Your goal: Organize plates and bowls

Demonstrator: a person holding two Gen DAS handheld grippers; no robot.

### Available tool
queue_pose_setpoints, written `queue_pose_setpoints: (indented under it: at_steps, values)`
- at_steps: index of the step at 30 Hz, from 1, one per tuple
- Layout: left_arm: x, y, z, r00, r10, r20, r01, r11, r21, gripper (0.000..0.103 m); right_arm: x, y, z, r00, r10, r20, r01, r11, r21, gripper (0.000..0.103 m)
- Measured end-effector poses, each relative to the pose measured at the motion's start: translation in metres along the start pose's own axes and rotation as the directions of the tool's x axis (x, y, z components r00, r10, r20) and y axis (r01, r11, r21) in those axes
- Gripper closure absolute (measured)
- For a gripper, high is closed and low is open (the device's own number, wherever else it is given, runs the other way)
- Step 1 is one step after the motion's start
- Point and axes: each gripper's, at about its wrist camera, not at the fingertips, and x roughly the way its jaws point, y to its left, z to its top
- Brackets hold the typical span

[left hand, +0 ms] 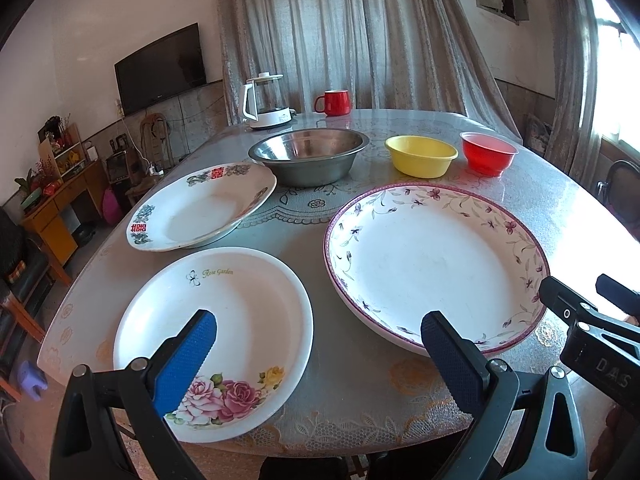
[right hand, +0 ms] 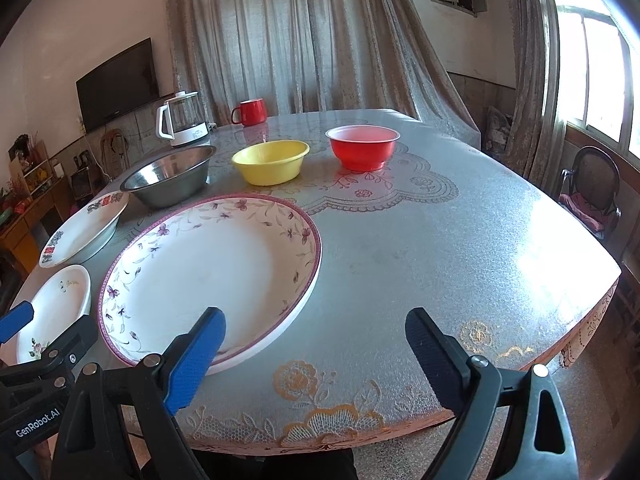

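Observation:
A large plate with a purple floral rim (left hand: pixel 432 264) (right hand: pixel 208 276) lies near the table's front. A white rose plate (left hand: pixel 240 320) (right hand: pixel 56 304) lies to its left, and a plate with red characters (left hand: pixel 200 208) (right hand: pixel 84 228) behind that. A steel bowl (left hand: pixel 310 156) (right hand: pixel 170 176), a yellow bowl (left hand: pixel 420 156) (right hand: pixel 272 162) and a red bowl (left hand: pixel 488 152) (right hand: pixel 362 148) stand in a row further back. My left gripper (left hand: pixel 320 344) is open and empty above the rose plate's near side. My right gripper (right hand: pixel 316 340) is open and empty at the front edge, right of the large plate.
A white kettle (left hand: pixel 262 102) (right hand: pixel 182 124) and a red mug (left hand: pixel 334 102) (right hand: pixel 250 112) stand at the table's far edge. The round table (right hand: pixel 460 240) has a lace-patterned cover. A chair (right hand: pixel 592 188) stands at the right by the window.

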Motion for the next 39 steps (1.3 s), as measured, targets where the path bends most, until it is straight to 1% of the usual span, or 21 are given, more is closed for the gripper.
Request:
queue_pose_setpoints:
  at_steps: [2, 6, 10, 16, 18, 21, 23, 25, 27, 28, 29, 31, 32, 33, 35, 38, 39]
  values:
    - [0.002, -0.003, 0.000, 1.000, 0.001, -0.004, -0.001, 1.000, 0.013, 0.000, 0.003, -0.001, -0.001, 1.000, 0.009, -0.004, -0.009, 1.000, 0.000, 0.016]
    - [0.003, -0.008, 0.001, 1.000, 0.001, -0.008, -0.001, 0.999, 0.034, 0.000, 0.007, -0.007, 0.000, 1.000, 0.019, -0.008, -0.019, 1.000, 0.014, 0.016]
    - [0.007, -0.013, 0.003, 1.000, -0.006, -0.016, 0.007, 0.998, 0.054, 0.000, 0.011, -0.011, 0.004, 1.000, 0.024, 0.000, -0.024, 1.000, 0.010, 0.016]
    - [0.014, -0.019, 0.008, 1.000, -0.007, -0.027, 0.009, 0.996, 0.086, 0.000, 0.020, -0.016, 0.009, 0.999, 0.045, -0.010, -0.045, 0.999, 0.007, 0.016]
    - [0.017, -0.019, 0.010, 0.999, -0.030, -0.043, 0.034, 0.996, 0.088, 0.000, 0.021, -0.018, 0.011, 0.998, 0.059, -0.007, -0.059, 0.998, 0.012, 0.016]
    - [0.020, -0.020, 0.014, 0.995, -0.086, -0.051, 0.090, 0.992, 0.084, 0.000, 0.024, -0.020, 0.014, 0.996, 0.090, -0.013, -0.090, 0.996, 0.017, 0.017]
    - [0.021, -0.019, 0.018, 0.989, -0.137, -0.058, 0.141, 0.987, 0.077, 0.000, 0.026, -0.021, 0.016, 0.994, 0.111, -0.015, -0.111, 0.994, 0.017, 0.024]
    - [0.022, -0.017, 0.024, 0.980, -0.188, -0.062, 0.191, 0.980, 0.059, 0.000, 0.029, -0.022, 0.018, 0.991, 0.130, -0.023, -0.129, 0.991, 0.027, 0.024]
    - [0.024, -0.013, 0.029, 0.965, -0.252, -0.068, 0.254, 0.967, 0.032, 0.000, 0.031, -0.023, 0.019, 0.989, 0.144, -0.031, -0.143, 0.989, 0.034, 0.026]
    - [0.025, -0.010, 0.033, 0.960, -0.272, -0.070, 0.274, 0.961, 0.024, 0.000, 0.033, -0.023, 0.019, 0.988, 0.149, -0.035, -0.148, 0.988, 0.037, 0.029]
    - [0.027, -0.008, 0.036, 0.954, -0.291, -0.072, 0.293, 0.956, 0.013, 0.000, 0.034, -0.024, 0.019, 0.987, 0.154, -0.039, -0.152, 0.988, 0.040, 0.029]
    - [0.032, -0.004, 0.043, 0.935, -0.346, -0.082, 0.346, 0.938, -0.006, 0.000, 0.037, -0.024, 0.020, 0.985, 0.165, -0.052, -0.163, 0.986, 0.046, 0.030]
    - [0.034, -0.002, 0.047, 0.931, -0.355, -0.087, 0.356, 0.935, -0.010, 0.000, 0.038, -0.024, 0.021, 0.984, 0.172, -0.057, -0.169, 0.984, 0.049, 0.034]
    - [0.036, 0.000, 0.051, 0.931, -0.353, -0.096, 0.354, 0.935, -0.012, 0.000, 0.039, -0.024, 0.021, 0.982, 0.177, -0.061, -0.174, 0.983, 0.052, 0.034]
    - [0.040, 0.005, 0.057, 0.926, -0.355, -0.129, 0.355, 0.935, -0.021, 0.000, 0.040, -0.024, 0.021, 0.981, 0.183, -0.064, -0.180, 0.982, 0.054, 0.034]
    - [0.049, 0.013, 0.065, 0.910, -0.381, -0.165, 0.380, 0.924, -0.043, 0.001, 0.042, -0.024, 0.021, 0.980, 0.186, -0.075, -0.183, 0.982, 0.049, 0.034]
    - [0.053, 0.016, 0.068, 0.910, -0.379, -0.170, 0.377, 0.925, -0.044, 0.001, 0.043, -0.025, 0.021, 0.978, 0.193, -0.081, -0.189, 0.981, 0.052, 0.034]
